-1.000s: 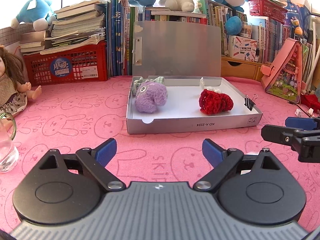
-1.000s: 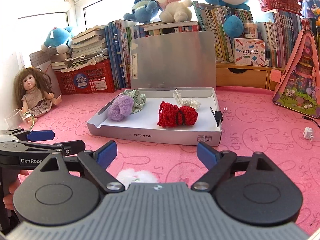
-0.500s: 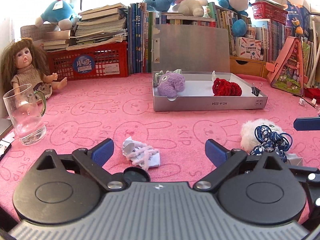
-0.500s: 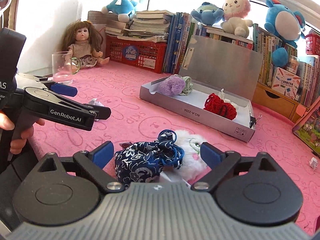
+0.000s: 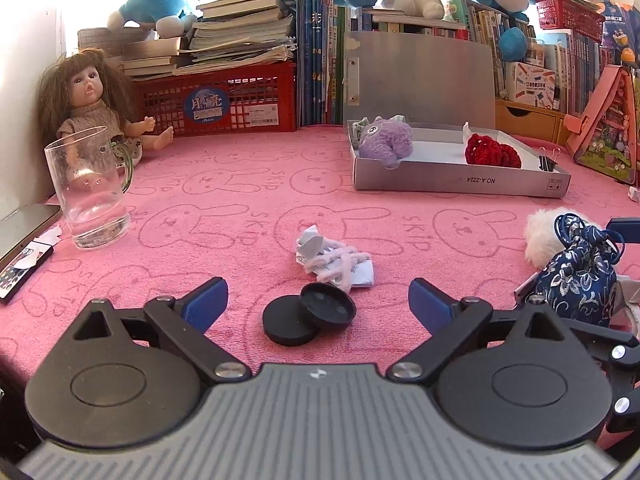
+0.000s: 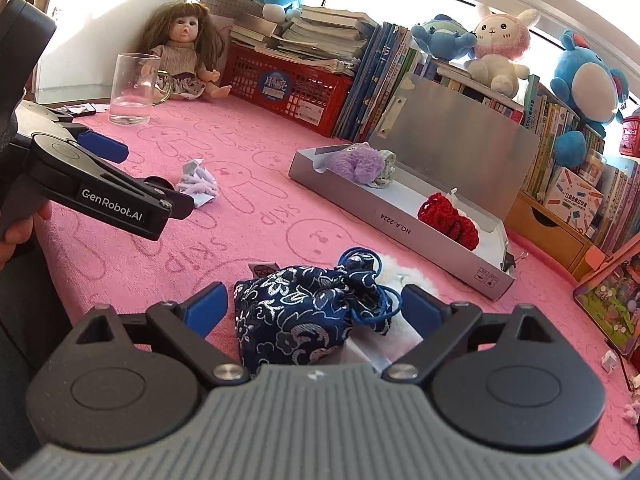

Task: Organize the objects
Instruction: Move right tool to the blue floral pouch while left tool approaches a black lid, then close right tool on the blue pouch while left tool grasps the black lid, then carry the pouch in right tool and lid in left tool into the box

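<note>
1. Plainly, both claws are spread wide and hold nothing: the left claw (image 5: 318,300) hangs low over the pink bench (image 5: 224,216), and the right claw (image 6: 314,306) sits with the blue floral pouch (image 6: 304,312) between its open fingers, not pinched.
2. The pouch lies on the bench near its front edge, touching a white fluffy toy (image 5: 540,232) behind it. Its drawstring cord loops out on the far side.
3. The open grey box (image 6: 400,228) stands well apart, further back, with a purple plush (image 6: 356,162) at one end and a red knitted piece (image 6: 448,220) at the other; the middle of its floor looks free, so that seems the likely place for the pouch.
4. To grip well, I would lower the right claw until the pads flank the thick body of the pouch, not the gathered neck, then close slowly. Soft cloth will squash, so close well in.
5. Keep the cord clear of the fluffy toy, or it may drag the toy along.
6. In front of the left claw lie two black discs (image 5: 308,314), overlapping, and a crumpled paper with pink yarn (image 5: 336,262) just beyond them. I would take these one at a time.
7. A glass mug (image 5: 90,188) stands off to the left; keep the left claw's path away from it.
</note>
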The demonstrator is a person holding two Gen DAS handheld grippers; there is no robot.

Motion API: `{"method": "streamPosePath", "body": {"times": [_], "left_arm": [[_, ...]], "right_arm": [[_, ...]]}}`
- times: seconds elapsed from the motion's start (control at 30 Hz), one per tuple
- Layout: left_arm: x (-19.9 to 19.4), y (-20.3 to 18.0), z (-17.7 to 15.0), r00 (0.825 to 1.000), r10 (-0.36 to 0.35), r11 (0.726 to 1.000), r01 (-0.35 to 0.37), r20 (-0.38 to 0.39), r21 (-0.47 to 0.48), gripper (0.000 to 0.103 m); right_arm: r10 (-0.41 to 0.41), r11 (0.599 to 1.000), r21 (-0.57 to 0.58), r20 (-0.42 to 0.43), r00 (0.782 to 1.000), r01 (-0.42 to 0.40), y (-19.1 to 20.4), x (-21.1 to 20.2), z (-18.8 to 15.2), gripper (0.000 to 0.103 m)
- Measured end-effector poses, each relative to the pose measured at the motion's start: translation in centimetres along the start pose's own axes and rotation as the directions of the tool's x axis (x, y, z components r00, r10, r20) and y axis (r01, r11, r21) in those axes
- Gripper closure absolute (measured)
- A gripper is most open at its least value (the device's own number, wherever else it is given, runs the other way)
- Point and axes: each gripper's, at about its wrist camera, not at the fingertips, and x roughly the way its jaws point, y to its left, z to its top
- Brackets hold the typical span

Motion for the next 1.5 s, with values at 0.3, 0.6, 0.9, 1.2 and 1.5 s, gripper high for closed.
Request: {"method": "streamPosePath", "body": {"times": [0.3,0.6,0.9,1.2,1.5], "left_arm": [[-0.2,0.0,-0.7,1.000,0.022,1.000,-0.022,0.009,0.001,0.024],[0.3,-1.4,-0.8,1.000,0.005,0.998,-0.007,0.031,0.060,0.044],[0.3,-2.0,-0.8,0.999,-0.016,0.997,0.013,0.035,0.072,0.066],[-0.8,-3.2,-0.8,0.992,-0.125,0.990,0.122,0.034,0.077,0.066],[-1.1,-4.4,-1.8,0.989,-0.137,0.985,0.131,0.052,0.115,0.053]], "right_arm": [[-0.006,1.000,-0.004,-0.008,1.000,0.006,0.4,0.6,0.0,0.010],[0.006,1.000,-0.004,-0.010,1.000,-0.006,0.4,0.9,-0.4,0.019],[0.005,1.000,0.028,0.013,1.000,-0.005,0.2,0.8,-0.1,0.032],[-0.003,0.993,0.118,0.045,0.999,-0.002,-1.6,0.1,1.1,0.035],[-0.023,0.960,0.279,0.004,1.000,0.021,-4.5,0.3,1.0,0.035]]}}
